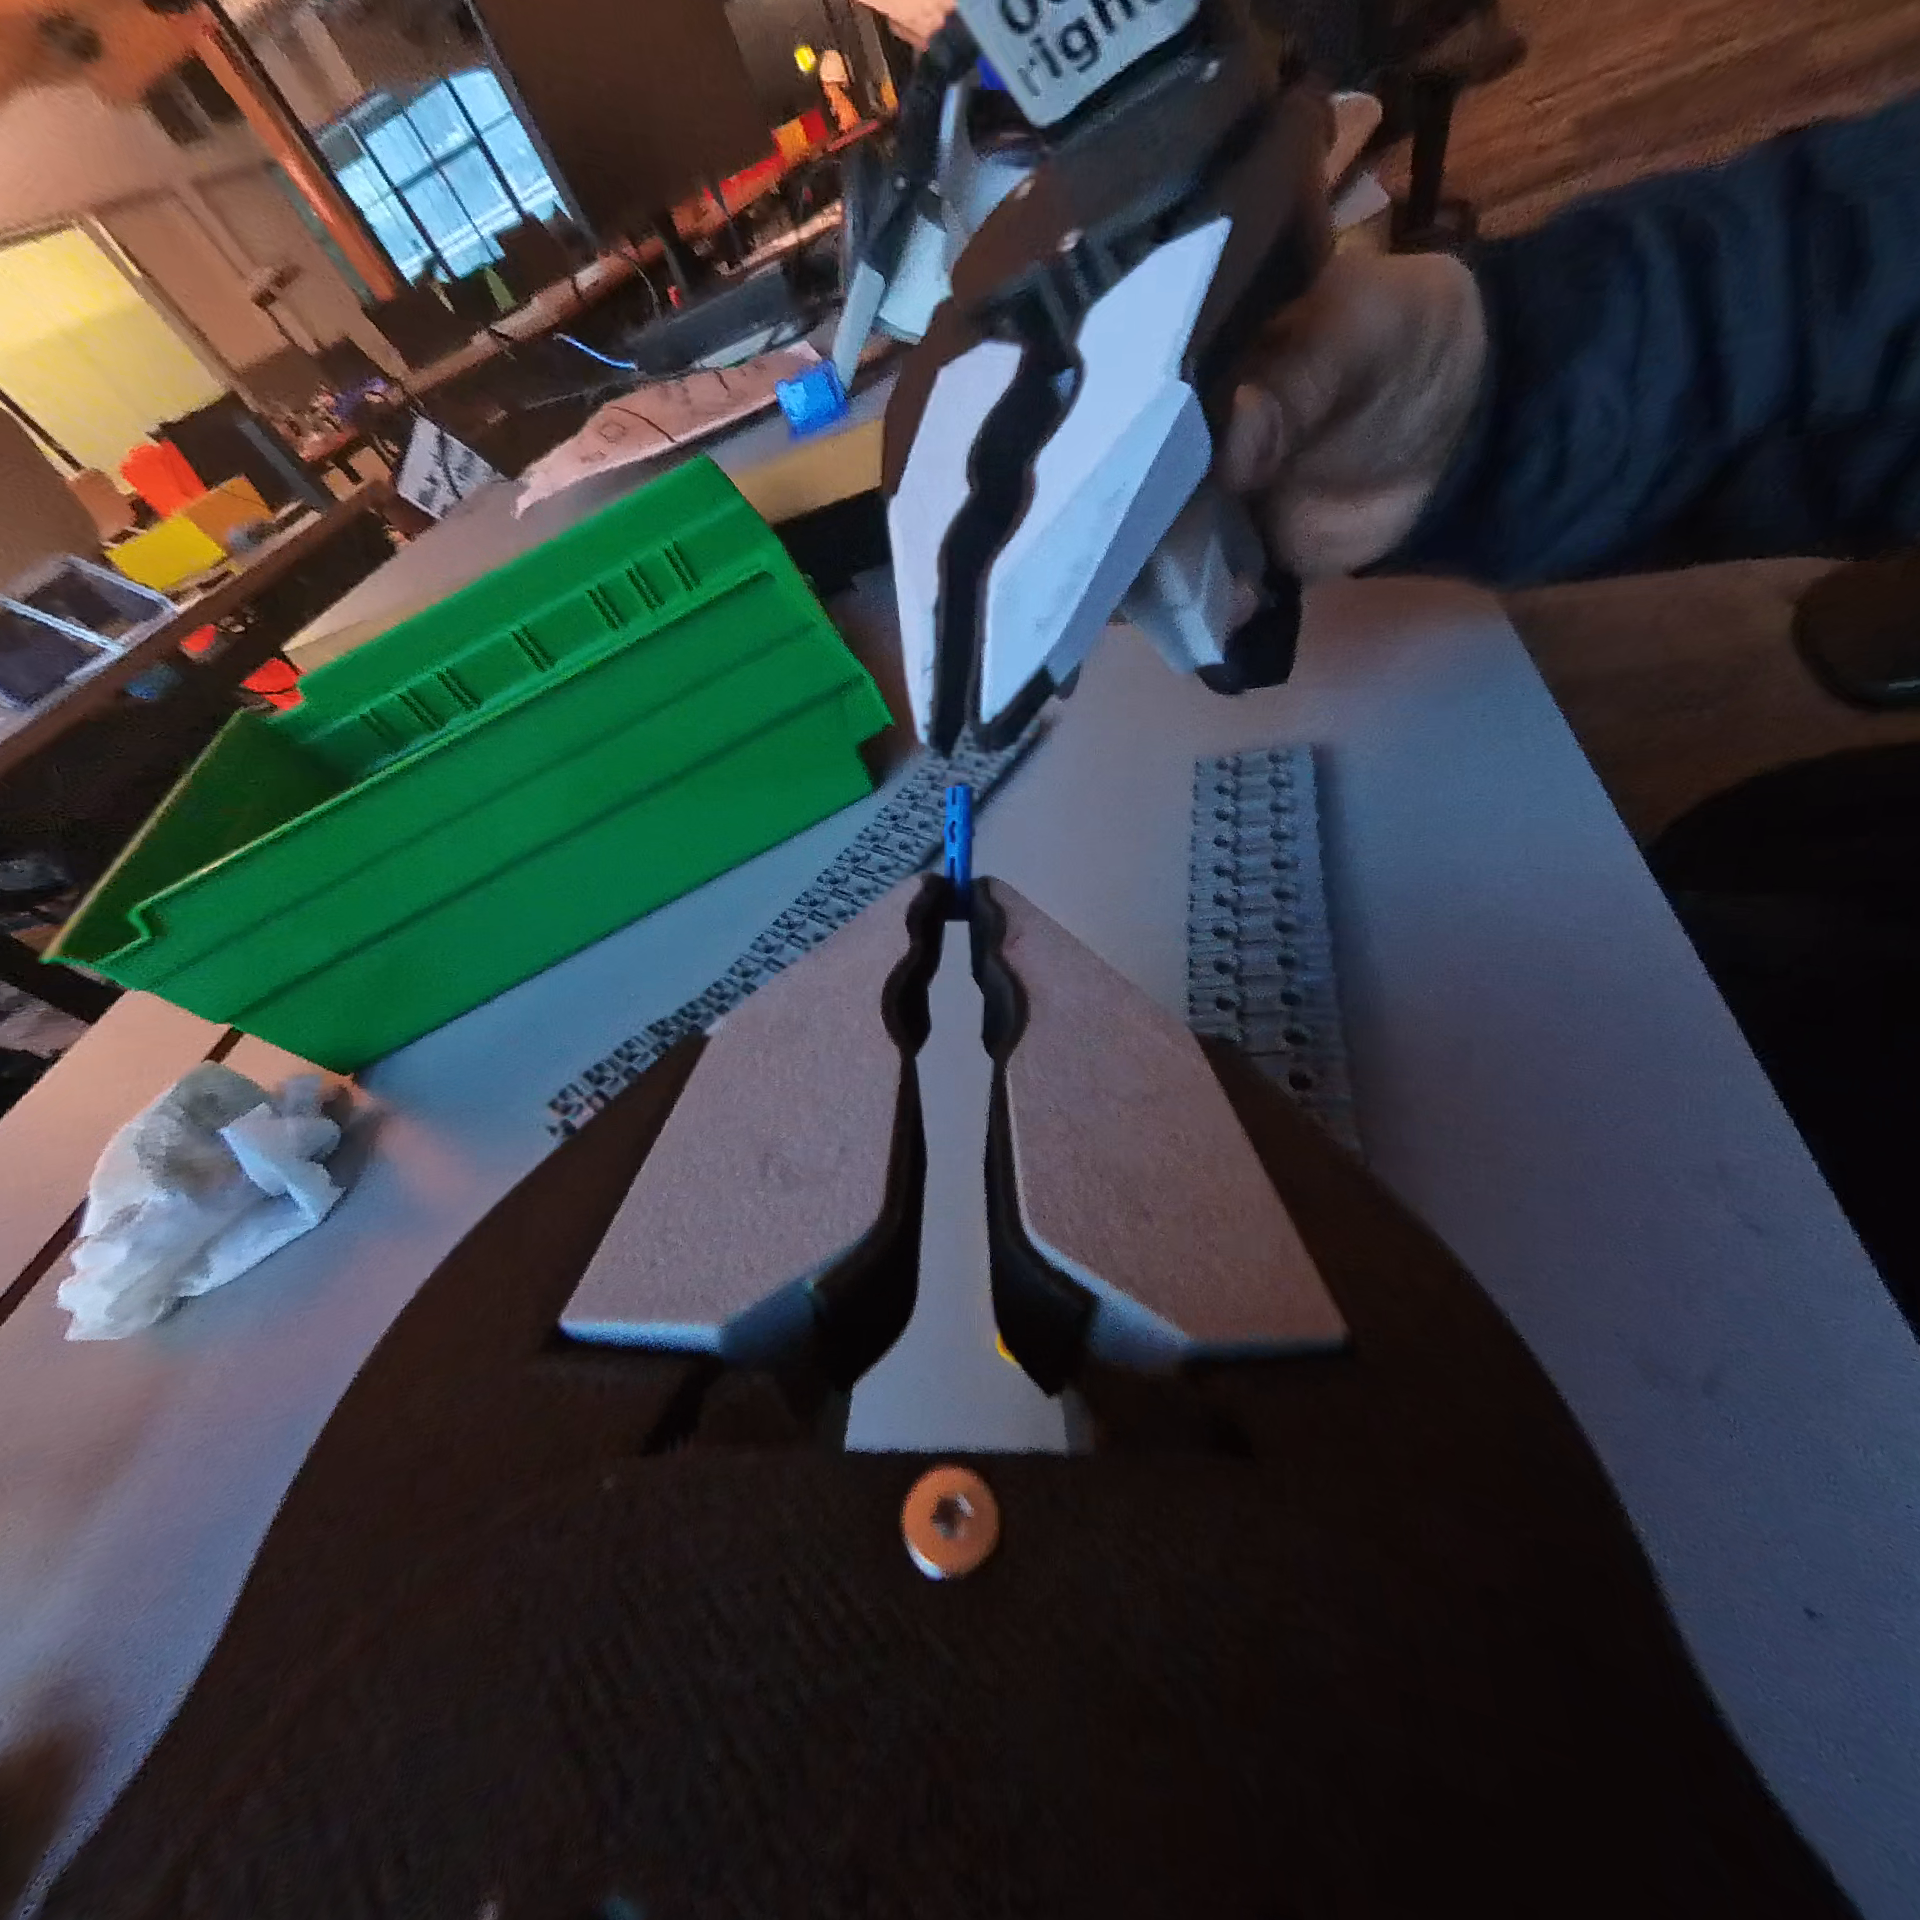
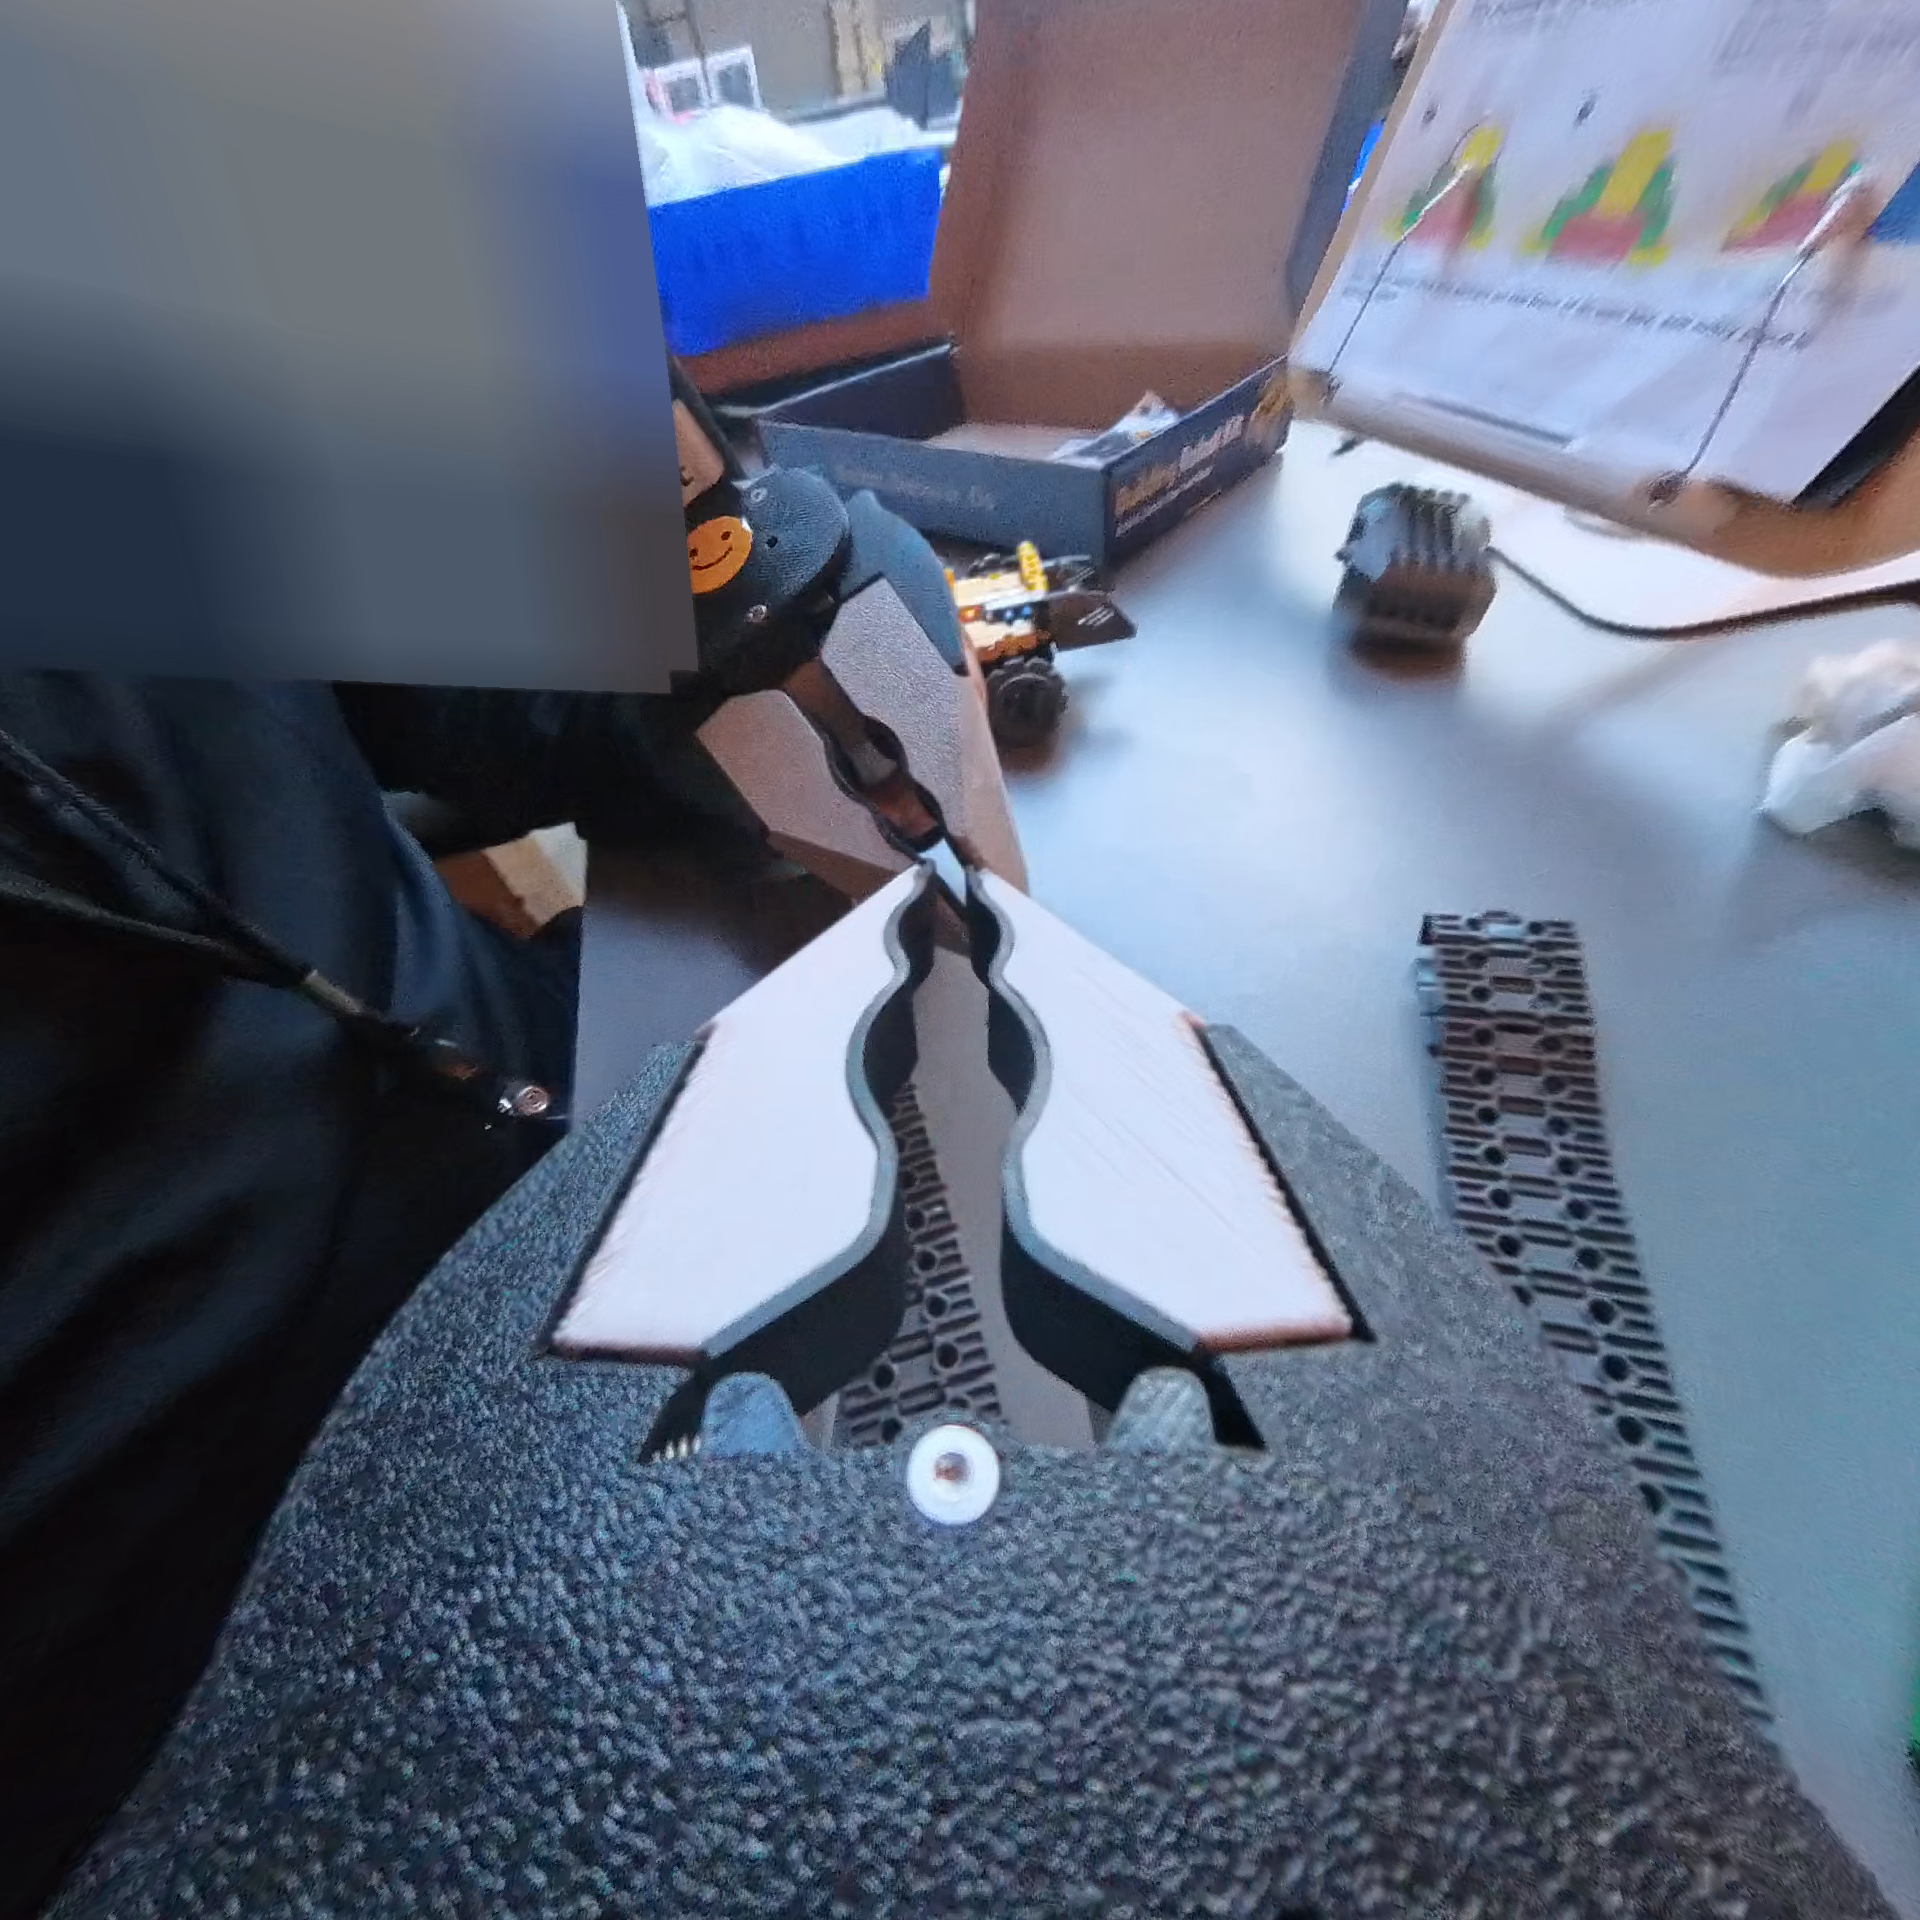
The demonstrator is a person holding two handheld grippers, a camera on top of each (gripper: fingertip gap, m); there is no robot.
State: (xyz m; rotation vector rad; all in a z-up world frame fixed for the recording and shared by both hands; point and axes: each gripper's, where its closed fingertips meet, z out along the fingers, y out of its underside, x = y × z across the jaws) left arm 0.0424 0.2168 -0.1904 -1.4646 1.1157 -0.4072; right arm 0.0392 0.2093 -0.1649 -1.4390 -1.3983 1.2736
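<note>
Right gripper (image 1: 961, 727): top cut by frame edge in left wrist view; tips at near track (image 1: 831, 914), contact unclear. Near track mostly hidden under right gripper (image 2: 948, 883) in right wrist view, only a strip seen through jaw gap. Blue pin (image 1: 958, 831): lower end hidden between left gripper (image 1: 961, 899) tips. Far track (image 2: 1538, 1195): lower end runs behind gripper body. Bin (image 1: 468, 810) interior out of sight. Tissue (image 2: 1849, 748) cut by right edge. Small wheeled model (image 2: 1023, 623) blurred, partly hidden behind left gripper (image 2: 914, 831). Booklet (image 2: 1621, 239) blurred, cropped.
</note>
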